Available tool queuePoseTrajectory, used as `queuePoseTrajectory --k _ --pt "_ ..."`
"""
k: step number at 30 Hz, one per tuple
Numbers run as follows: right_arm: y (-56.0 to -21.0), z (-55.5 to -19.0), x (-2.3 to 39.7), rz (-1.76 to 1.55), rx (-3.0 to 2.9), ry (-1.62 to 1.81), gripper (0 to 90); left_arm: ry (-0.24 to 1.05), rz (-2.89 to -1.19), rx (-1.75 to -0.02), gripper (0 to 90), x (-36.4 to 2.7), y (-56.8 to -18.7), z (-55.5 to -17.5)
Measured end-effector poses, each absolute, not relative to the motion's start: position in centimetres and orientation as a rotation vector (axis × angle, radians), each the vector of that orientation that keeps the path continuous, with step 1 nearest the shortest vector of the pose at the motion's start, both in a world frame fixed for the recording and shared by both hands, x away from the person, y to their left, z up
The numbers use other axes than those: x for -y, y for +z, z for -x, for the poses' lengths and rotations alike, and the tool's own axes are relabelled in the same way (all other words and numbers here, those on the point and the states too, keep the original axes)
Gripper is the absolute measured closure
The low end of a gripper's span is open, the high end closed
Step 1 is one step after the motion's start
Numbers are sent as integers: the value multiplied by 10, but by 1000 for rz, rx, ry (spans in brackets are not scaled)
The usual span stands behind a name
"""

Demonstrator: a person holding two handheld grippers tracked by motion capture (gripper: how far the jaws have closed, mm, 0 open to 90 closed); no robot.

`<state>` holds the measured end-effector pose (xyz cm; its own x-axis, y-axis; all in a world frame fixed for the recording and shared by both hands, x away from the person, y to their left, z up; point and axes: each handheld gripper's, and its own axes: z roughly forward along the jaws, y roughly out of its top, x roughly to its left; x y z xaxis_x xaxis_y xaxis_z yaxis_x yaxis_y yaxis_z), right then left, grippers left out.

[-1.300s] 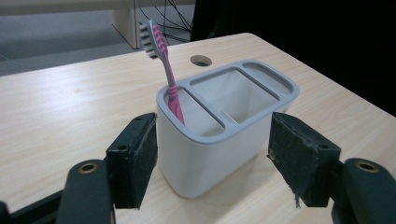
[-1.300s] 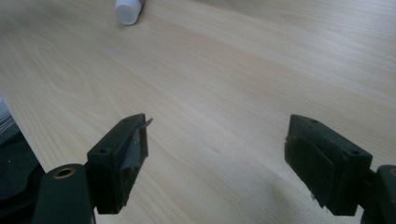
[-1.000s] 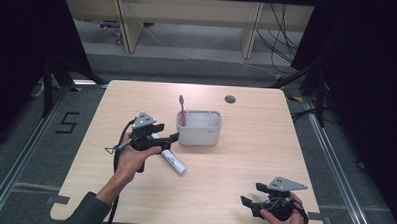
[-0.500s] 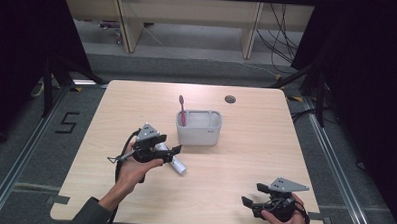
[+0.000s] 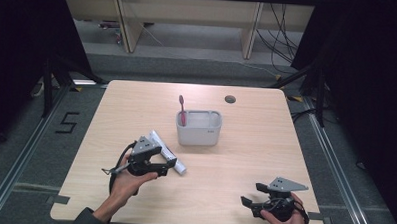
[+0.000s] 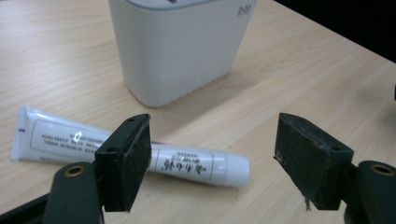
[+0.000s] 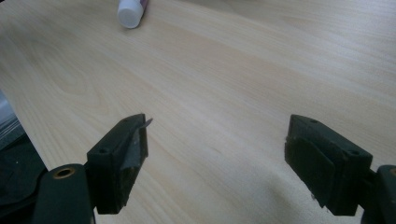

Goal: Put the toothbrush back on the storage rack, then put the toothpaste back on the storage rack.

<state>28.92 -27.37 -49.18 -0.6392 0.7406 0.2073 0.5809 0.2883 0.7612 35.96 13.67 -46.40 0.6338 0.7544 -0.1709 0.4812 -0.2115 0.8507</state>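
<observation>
L tongs (image 6: 212, 161) gape over the tube (image 6: 140, 151), which lies flat on the counter (image 5: 244, 163) just beside the bin (image 5: 198, 128), prob. lined up for a grab. R tongs (image 5: 251, 201) rest released near the front edge, well apart, likely just parked.

Bin (image 5: 198, 134) blocks centre (edges free).

A "5" is marked on the floor (image 5: 68, 122) beside the worktop's left edge. The tube's (image 6: 140, 156) label print is too small to read.
</observation>
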Motion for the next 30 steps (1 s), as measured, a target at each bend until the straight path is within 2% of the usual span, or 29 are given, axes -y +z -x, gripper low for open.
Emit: queuePoseTrajectory --k 21,30 --pt "-493 -290 275 -1199 -2358 1262 225 334 -1939 -958 234 -153 -490 -317" --pt "-493 -290 274 -1197 -2368 1262 234 346 -1933 -968 246 -156 -490 -315"
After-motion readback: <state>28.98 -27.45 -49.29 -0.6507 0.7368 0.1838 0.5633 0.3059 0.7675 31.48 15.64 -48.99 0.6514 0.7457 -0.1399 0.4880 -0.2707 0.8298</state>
